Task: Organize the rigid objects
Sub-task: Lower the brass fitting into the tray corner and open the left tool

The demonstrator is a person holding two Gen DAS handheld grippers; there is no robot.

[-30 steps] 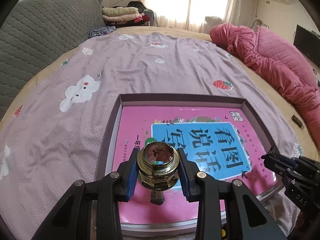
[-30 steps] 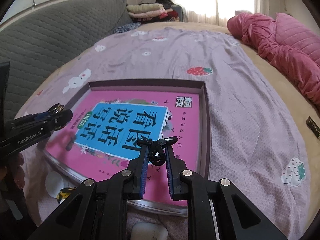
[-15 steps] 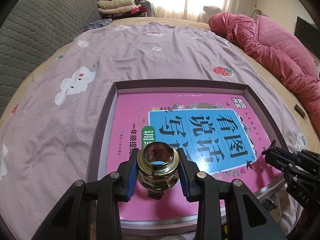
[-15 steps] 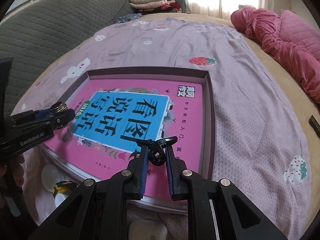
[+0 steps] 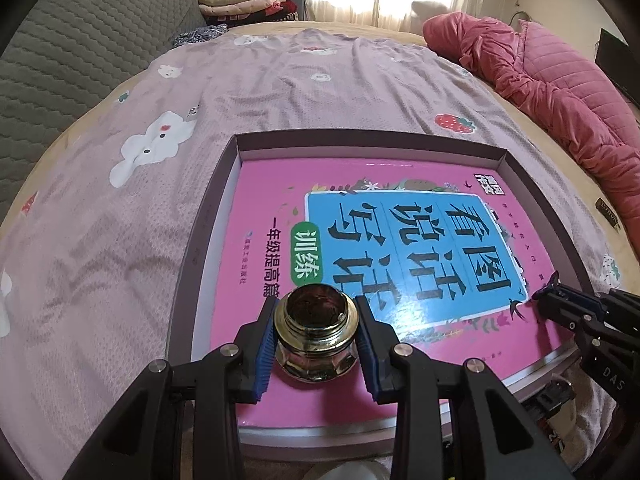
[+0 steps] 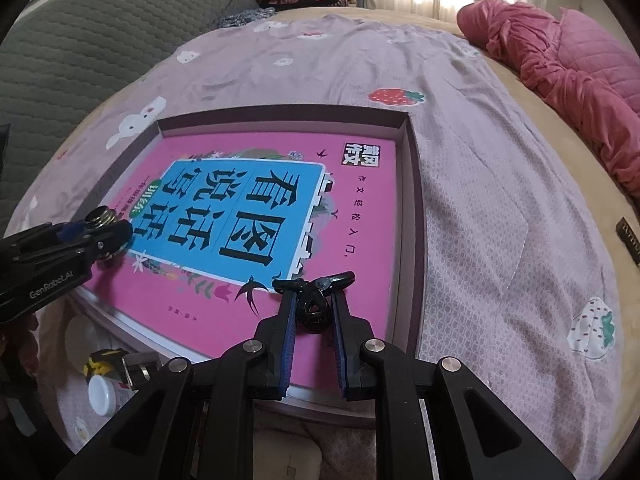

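My left gripper (image 5: 316, 312) is shut on a small brown-tinted glass jar (image 5: 316, 346) with a threaded, lidless neck. It holds the jar upright over the near left part of a pink book (image 5: 360, 200). Whether the jar touches the cover I cannot tell. The book lies in a shallow purple-rimmed box (image 5: 360, 142) on the bed. My right gripper (image 6: 315, 295) is shut on a small black clip (image 6: 314, 314), low over the book's near right part. The right wrist view shows the left gripper (image 6: 106, 232) and the jar (image 6: 100, 216) at the left. The left wrist view shows the right gripper (image 5: 550, 300) at the right.
The box lies on a lilac printed sheet (image 5: 280, 92). A pink quilt (image 5: 560, 80) is heaped at the right, a grey quilted backrest (image 5: 80, 40) stands at the left, and folded clothes (image 5: 240, 0) lie at the back. A white cap (image 6: 102, 394) and a yellow-black tape measure (image 6: 102, 360) lie by the box's near edge.
Both views have tipped down a little toward the box, so the jar and the clip sit closer over the book's near part. Both grips are unchanged.
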